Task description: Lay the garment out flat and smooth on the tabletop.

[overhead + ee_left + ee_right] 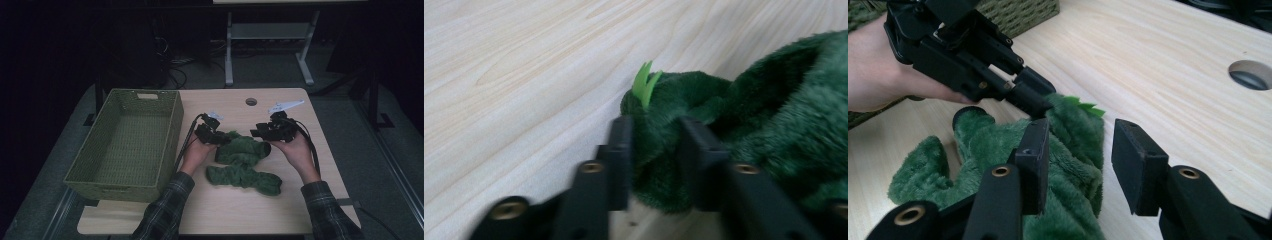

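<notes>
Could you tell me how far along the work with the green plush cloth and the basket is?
Little looks done: the basket holds nothing. In hand: the left gripper is pinching a fold of the green plush cloth, while the right gripper stands open at its edge. Probably left: lifting the cloth off the table into the basket.
</notes>
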`<act>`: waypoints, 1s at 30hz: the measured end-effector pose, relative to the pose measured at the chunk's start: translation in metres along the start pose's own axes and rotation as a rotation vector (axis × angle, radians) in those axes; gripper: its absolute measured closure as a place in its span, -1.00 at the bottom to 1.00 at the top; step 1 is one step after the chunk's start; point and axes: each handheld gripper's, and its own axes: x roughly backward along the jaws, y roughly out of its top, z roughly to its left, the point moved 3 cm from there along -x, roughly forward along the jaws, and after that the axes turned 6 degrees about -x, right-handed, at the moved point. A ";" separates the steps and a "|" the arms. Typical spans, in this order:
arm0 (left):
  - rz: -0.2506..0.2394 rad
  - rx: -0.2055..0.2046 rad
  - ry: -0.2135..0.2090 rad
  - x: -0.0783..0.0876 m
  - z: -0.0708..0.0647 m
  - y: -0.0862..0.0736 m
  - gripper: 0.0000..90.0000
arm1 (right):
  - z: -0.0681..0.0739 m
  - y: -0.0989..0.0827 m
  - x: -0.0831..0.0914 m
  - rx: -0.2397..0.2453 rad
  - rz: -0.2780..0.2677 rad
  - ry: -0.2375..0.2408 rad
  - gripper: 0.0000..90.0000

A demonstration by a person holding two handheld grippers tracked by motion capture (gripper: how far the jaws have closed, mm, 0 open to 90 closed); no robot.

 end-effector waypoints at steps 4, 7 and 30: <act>-0.023 -0.005 0.003 0.002 0.003 0.006 0.87 | 0.000 0.000 -0.006 -0.011 0.013 0.000 0.28; -0.070 -0.003 0.021 0.014 0.005 0.018 0.88 | -0.002 0.001 -0.009 0.006 0.006 -0.007 0.28; -0.171 -0.028 0.062 0.048 0.002 0.069 0.85 | -0.003 0.014 -0.053 -0.021 0.070 -0.061 0.53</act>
